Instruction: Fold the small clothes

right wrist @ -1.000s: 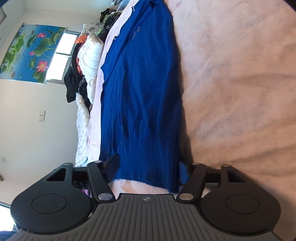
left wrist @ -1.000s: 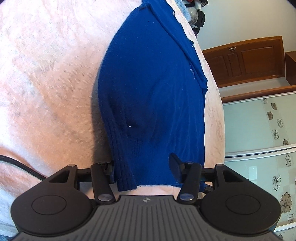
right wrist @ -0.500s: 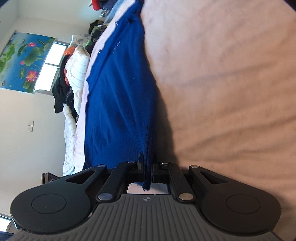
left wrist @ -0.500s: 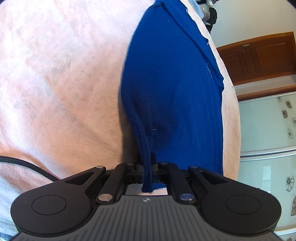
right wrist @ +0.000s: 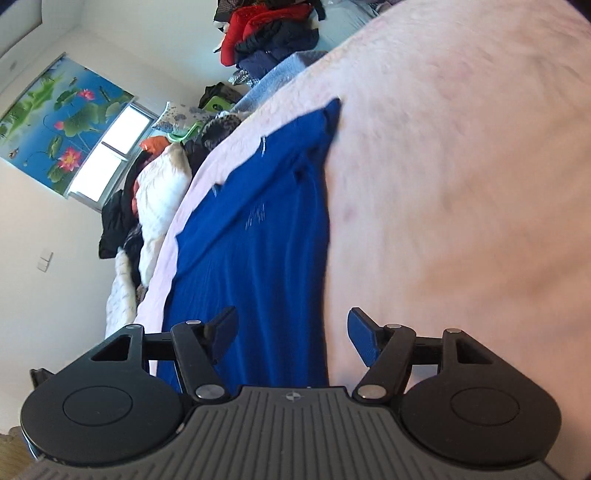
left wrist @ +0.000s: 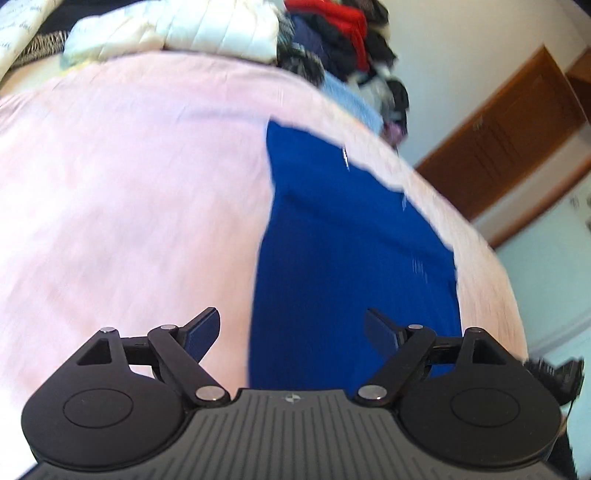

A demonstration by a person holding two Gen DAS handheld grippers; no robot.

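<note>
Both tongs, left [left wrist: 291,328] and right [right wrist: 291,328], newly opened, empty, off the blue sweater [left wrist: 351,258] hem.

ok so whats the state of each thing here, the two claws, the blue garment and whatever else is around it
left claw: open, nothing between the jaws, just been opening
right claw: open, nothing held, just been opening
blue sweater: lying on the bed, folded into a long strip, released
pink bedspread: spread out under the sweater
clothes pile: heaped at the far end, unfolded
wooden door: shut
</note>
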